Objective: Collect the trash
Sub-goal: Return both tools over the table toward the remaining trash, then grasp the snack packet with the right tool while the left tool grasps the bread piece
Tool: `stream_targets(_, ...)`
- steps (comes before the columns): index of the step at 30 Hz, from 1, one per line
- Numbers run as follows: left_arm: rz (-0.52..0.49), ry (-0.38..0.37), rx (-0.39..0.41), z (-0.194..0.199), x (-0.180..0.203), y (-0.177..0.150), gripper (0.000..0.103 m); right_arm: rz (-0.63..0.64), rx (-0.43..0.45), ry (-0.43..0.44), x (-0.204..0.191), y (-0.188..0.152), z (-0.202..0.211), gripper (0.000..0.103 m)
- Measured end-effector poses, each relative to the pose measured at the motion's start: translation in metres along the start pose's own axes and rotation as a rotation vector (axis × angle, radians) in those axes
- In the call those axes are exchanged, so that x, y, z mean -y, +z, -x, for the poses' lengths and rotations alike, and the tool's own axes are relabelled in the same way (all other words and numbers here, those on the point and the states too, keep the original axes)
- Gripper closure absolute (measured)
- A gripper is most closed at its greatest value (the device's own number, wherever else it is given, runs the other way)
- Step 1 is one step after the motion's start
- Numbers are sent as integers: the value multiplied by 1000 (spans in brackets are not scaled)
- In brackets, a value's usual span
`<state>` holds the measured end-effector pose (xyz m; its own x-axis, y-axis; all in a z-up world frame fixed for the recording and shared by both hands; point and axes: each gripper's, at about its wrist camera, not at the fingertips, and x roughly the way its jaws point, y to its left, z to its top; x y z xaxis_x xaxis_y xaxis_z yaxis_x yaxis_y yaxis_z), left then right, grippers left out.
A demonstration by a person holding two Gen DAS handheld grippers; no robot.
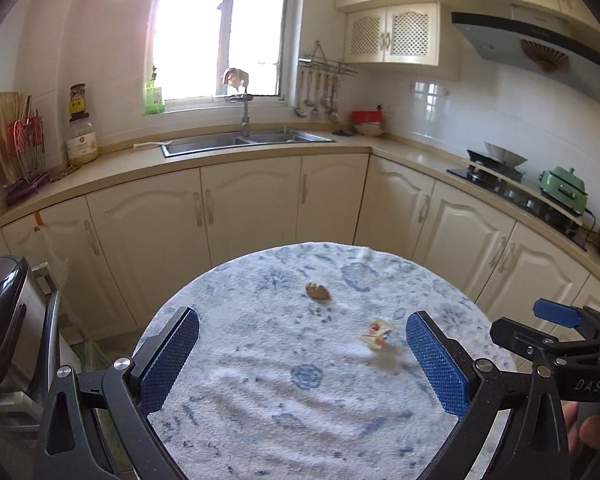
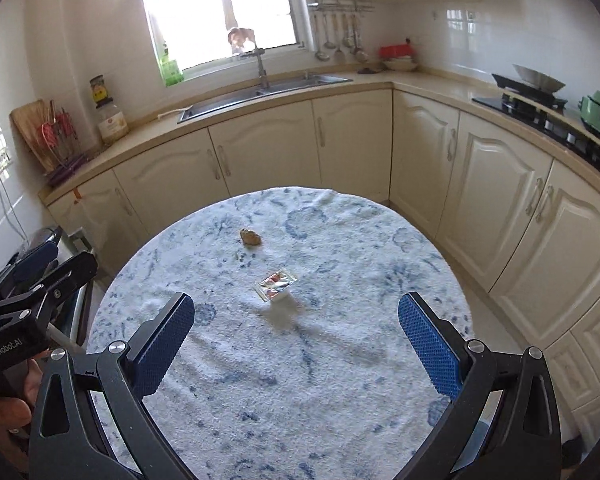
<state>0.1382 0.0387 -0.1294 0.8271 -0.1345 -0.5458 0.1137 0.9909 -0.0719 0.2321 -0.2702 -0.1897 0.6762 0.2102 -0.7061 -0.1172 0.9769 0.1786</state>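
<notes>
The left hand-held gripper (image 1: pixel 302 360) hovers above the round bench (image 1: pixel 260 420), its blue-padded jaws spread wide and holding nothing. The right hand-held gripper (image 2: pixel 296 344) hangs over the same bench, likewise released and empty. On the blue-and-white patterned cloth (image 2: pixel 340 400) lie two bits of trash: a small printed wrapper (image 2: pixel 275 285) near the middle, ahead of the right hand-held gripper's fingers, and a brown crumpled scrap (image 2: pixel 250 237) farther off toward the sink (image 2: pixel 260 94). The two pieces lie apart.
</notes>
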Motion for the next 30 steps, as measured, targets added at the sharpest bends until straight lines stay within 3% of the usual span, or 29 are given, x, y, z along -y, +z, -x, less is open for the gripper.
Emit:
stream_targets(9, 43, 55, -92, -59, -15, 1, 1, 35, -137, 37, -18, -3, -94, 1)
stream_targets(12, 51, 59, -123, -90, -24, 8, 1, 37, -190, 41, -20, -7, -129, 15)
stream_targets(17, 56, 62, -166, -137, -31, 12, 1, 15, -242, 38, -15, -9, -172, 25)
stream_targets(20, 48, 61, -185, -160, -31, 16, 1, 30, -262, 41, -16, -9, -187, 40)
stream_targets(22, 37, 62, -195, -173, -29, 18, 1, 56, -283, 51, -19, -11, -196, 57)
stream_targets(30, -3, 42, -209, -218, -14, 29, 1, 39, -238, 82, -8, -9, -191, 58)
